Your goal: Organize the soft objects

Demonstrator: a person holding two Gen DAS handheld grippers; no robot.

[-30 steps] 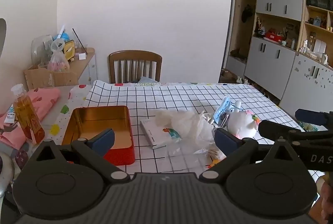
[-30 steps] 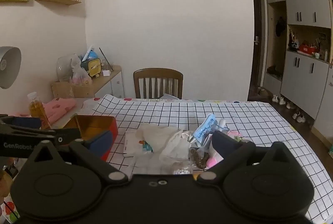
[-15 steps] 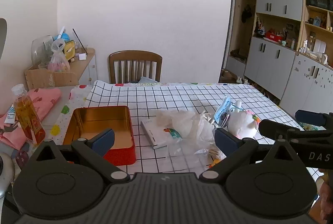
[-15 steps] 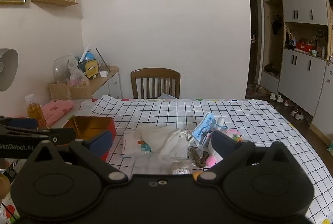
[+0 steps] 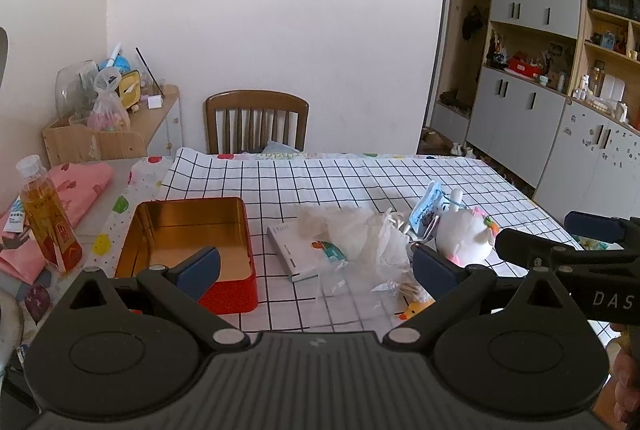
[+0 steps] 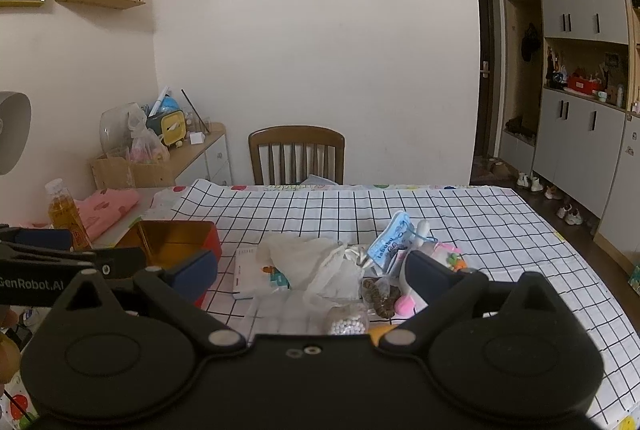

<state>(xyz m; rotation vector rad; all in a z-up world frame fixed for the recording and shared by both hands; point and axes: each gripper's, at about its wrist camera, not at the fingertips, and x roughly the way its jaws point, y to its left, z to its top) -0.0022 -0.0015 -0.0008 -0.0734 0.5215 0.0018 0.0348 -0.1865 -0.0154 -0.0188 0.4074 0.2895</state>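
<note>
A pile of soft things lies mid-table: a crumpled clear plastic bag (image 5: 360, 234), a white plush toy (image 5: 464, 234), a blue packet (image 5: 426, 208) and a white tissue pack (image 5: 304, 250). The pile also shows in the right wrist view, with the bag (image 6: 316, 262) and the blue packet (image 6: 390, 240). An open red tin (image 5: 188, 242) with a gold inside stands left of the pile. My left gripper (image 5: 316, 270) is open and empty, held above the table's near edge. My right gripper (image 6: 312, 270) is open and empty, also short of the pile.
An orange drink bottle (image 5: 48, 218) and pink cloth (image 5: 76, 186) sit at the left. A wooden chair (image 5: 256, 120) stands behind the checked tablecloth (image 5: 340, 182). A side cabinet (image 5: 152, 114) with clutter is at the back left. A small bag of white beads (image 6: 346, 322) lies near the front.
Both grippers have drifted slightly back and up, so the view of the table shifts a little. Nothing on the table has moved.
</note>
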